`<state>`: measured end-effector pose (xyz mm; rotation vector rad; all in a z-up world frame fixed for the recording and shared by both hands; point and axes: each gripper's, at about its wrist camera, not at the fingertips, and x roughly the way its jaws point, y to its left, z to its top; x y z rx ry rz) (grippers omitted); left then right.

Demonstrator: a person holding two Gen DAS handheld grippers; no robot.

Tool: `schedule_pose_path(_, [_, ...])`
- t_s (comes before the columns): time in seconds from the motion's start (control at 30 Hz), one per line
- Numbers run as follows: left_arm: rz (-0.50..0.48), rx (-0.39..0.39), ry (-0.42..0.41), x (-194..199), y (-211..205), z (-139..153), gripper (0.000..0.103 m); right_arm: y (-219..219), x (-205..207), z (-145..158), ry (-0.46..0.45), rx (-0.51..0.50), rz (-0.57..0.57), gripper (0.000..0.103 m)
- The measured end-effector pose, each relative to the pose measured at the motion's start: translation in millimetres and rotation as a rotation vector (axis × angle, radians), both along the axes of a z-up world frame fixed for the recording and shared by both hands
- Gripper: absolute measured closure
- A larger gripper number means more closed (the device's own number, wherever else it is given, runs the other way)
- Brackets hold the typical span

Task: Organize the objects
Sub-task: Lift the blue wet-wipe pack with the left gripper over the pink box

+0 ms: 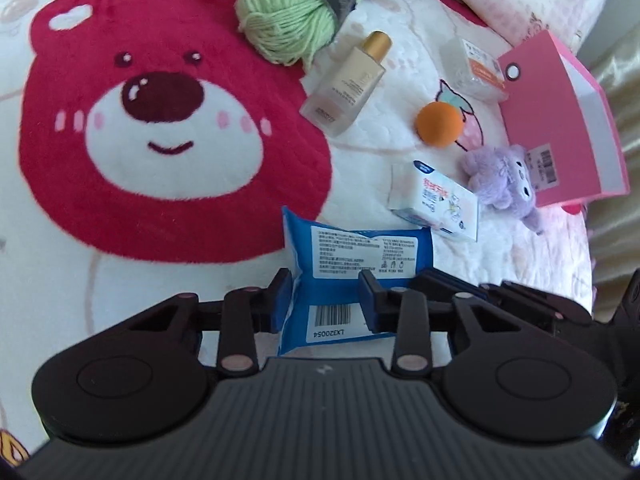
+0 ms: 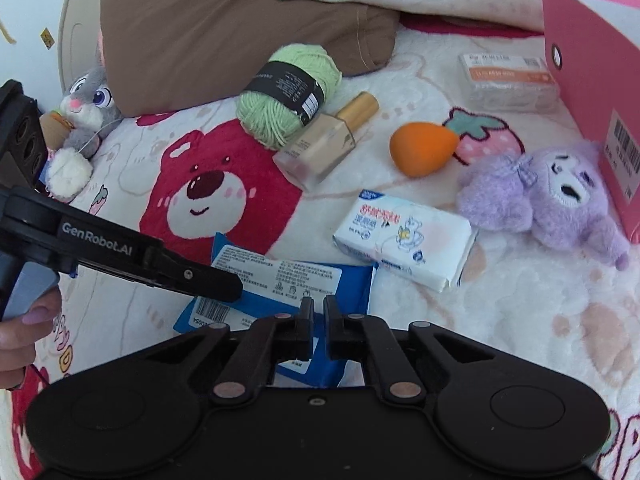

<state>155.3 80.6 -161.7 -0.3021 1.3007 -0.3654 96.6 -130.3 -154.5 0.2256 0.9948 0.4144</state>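
left hand-held gripper [image 1: 326,298]: clamped across blue wipes packet [image 1: 356,254] | right hand-held gripper [image 2: 316,312]: fingers nearly together, pinching the packet's near right edge | packet: on bear blanket [image 1: 160,140], just before white tissue pack [image 1: 436,204]

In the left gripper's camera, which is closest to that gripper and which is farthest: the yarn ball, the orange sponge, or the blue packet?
1. Blue packet: pinched in the left gripper.
2. Orange sponge: farther up, to the right, on the blanket.
3. Yarn ball: farthest, at the top edge.
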Motion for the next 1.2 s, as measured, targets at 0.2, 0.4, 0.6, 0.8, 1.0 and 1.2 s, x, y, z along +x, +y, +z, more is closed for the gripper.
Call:
schedule_pose_path(0.2, [0.061, 0.044, -0.031, -8.7, 3.4, -7.0, 0.071, -19.1, -14.0, -3.1, 0.052, -0.044, -0.075, 0.048])
schedule_pose_path(0.4, [0.074, 0.03, -0.048, -15.4, -4.8, -4.6, 0.074, -14.6, -4.7, -9.0, 0.061, 0.042, -0.025, 0.075])
schedule_pose_path(0.6, [0.076, 0.077, -0.058, -21.7, -17.2, -2.0, 0.073, -3.5, -5.9, -11.8, 0.044, 0.004, 0.0, 0.071])
schedule_pose_path(0.8, [0.051, 0.089, -0.049, -33.7, -28.2, 8.5, 0.074, -8.1, -5.6, -5.9, 0.052, 0.037, 0.011, 0.067])
schedule_pose_path(1.0, [0.024, 0.069, -0.056, -53.9, -38.8, 25.4, 0.074, -17.7, -16.0, 15.5, 0.028, 0.014, 0.019, 0.066])
schedule_pose_path(1.2, [-0.038, 0.056, -0.092, -67.0, -56.3, 55.8, 0.074, -34.9, -28.5, 41.7, 0.023, 0.009, 0.021, 0.062])
